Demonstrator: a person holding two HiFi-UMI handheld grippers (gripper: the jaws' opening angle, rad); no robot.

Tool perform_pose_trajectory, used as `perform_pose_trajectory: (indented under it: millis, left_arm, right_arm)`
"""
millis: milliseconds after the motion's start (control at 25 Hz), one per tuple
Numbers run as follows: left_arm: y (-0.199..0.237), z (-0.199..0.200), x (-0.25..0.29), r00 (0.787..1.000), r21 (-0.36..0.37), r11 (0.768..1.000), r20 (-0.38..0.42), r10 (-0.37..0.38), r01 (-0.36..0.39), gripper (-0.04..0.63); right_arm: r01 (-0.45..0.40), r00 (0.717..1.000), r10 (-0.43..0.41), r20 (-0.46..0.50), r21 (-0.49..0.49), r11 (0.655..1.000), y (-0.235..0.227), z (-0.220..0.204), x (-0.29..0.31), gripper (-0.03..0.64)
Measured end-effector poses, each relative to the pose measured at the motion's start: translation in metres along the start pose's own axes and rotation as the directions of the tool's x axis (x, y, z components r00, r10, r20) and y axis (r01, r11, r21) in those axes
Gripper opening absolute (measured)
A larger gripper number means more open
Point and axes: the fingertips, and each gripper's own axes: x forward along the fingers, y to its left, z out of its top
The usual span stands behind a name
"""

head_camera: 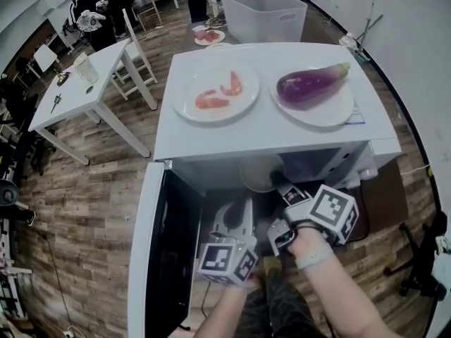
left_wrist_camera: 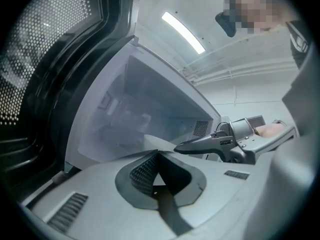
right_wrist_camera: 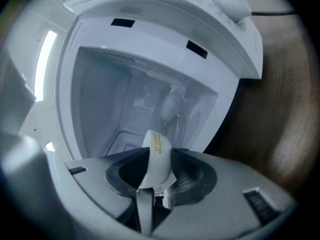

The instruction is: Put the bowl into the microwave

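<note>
The white bowl (head_camera: 259, 171) hangs at the mouth of the open white microwave (head_camera: 268, 138), just under its top edge. My right gripper (head_camera: 282, 186) is shut on the bowl's rim. In the right gripper view the bowl (right_wrist_camera: 158, 160), which has a yellow sticker, stands on edge between the pads with the microwave cavity (right_wrist_camera: 145, 99) behind it. My left gripper (head_camera: 237, 213) is lower and to the left, in front of the opening, shut on nothing. In the left gripper view its jaws (left_wrist_camera: 157, 154) meet at the tips, and the right gripper (left_wrist_camera: 227, 140) shows to the right.
The microwave door (head_camera: 169, 259) stands swung open at the left. On the microwave's top sit a plate with shrimps (head_camera: 215, 94) and a plate with an eggplant (head_camera: 310, 85). A white table (head_camera: 77, 83) stands at the left, and a plastic bin (head_camera: 262, 13) stands behind the microwave.
</note>
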Motion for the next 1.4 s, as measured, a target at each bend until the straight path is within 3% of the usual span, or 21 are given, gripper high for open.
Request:
perform_pose_trajectory:
  millis: [400, 800, 960, 1280, 1400]
  left_arm:
    - [0.001, 0.001, 0.002, 1.000, -0.010, 1.000, -0.002, 0.001, -0.001, 0.000]
    - [0.002, 0.002, 0.003, 1.000, -0.016, 1.000, 0.001, 0.004, -0.004, 0.000]
    - [0.005, 0.001, 0.004, 1.000, -0.026, 1.000, 0.003, 0.009, -0.009, 0.000]
    - [0.008, 0.004, 0.005, 1.000, -0.028, 0.999, 0.006, 0.019, -0.019, 0.000]
    - [0.009, 0.004, 0.006, 1.000, -0.029, 0.999, 0.009, 0.020, -0.020, 0.000]
  right_arm:
    - [-0.032, 0.999, 0.032, -0.016, -0.033, 0.999, 0.006, -0.001, 0.000, 0.164]
    - [-0.071, 0.997, 0.067, -0.035, -0.129, 0.989, 0.015, 0.000, -0.002, 0.211]
    - [-0.098, 0.994, 0.083, -0.074, -0.234, 0.967, 0.020, -0.005, -0.004, 0.256]
    - [-0.125, 0.986, 0.074, -0.149, -0.371, 0.920, 0.016, -0.019, -0.014, 0.258]
    - [-0.158, 0.980, 0.083, -0.182, -0.452, 0.878, 0.019, -0.025, -0.015, 0.270]
